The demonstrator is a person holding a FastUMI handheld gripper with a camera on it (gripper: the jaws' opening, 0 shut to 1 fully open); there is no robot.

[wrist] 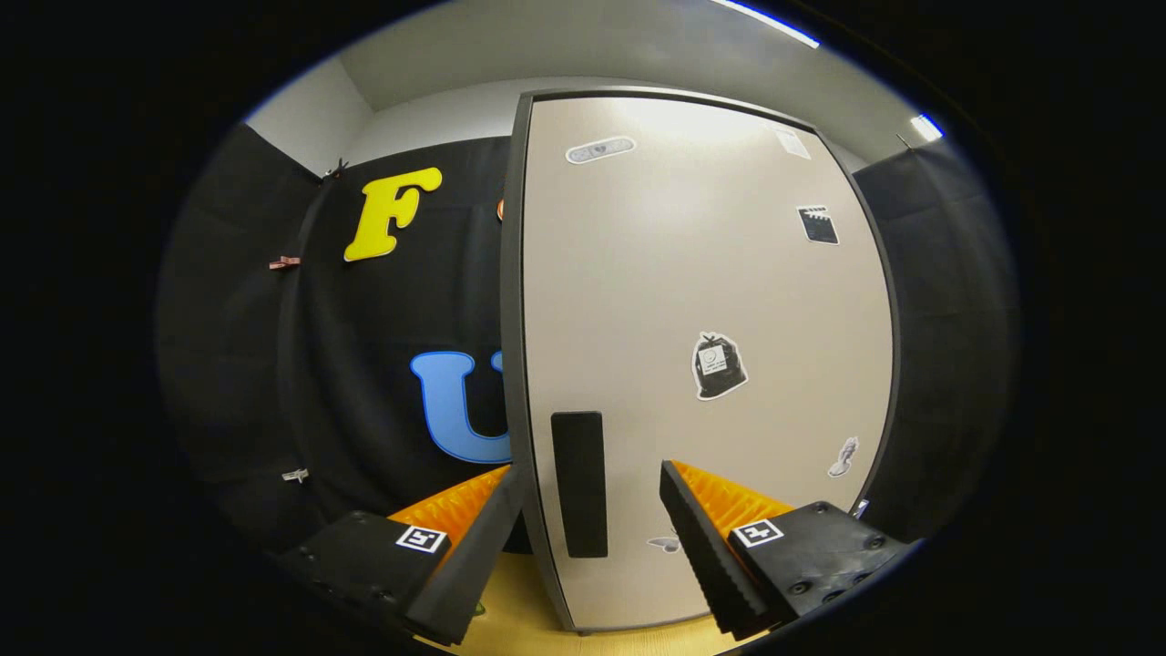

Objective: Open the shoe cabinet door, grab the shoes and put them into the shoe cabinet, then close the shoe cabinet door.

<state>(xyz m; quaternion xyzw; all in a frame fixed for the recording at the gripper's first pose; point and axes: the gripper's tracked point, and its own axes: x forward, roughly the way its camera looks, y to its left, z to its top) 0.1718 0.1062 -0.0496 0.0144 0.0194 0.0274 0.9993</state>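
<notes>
While your gripper (590, 538) hangs wide open and empty, the shoe cabinet door (701, 301) stands shut just ahead, its black handle (579, 483) between the fingers, near the door's left edge. Expect a stiff, light panel — smooth-faced, so grip that handle, not the slippery flat, and pull steadily.

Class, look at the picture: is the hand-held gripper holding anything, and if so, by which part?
Nothing is held. The hand-held gripper is open, its fingers apart on either side of the black handle on the cabinet door, not pressing it.
</notes>
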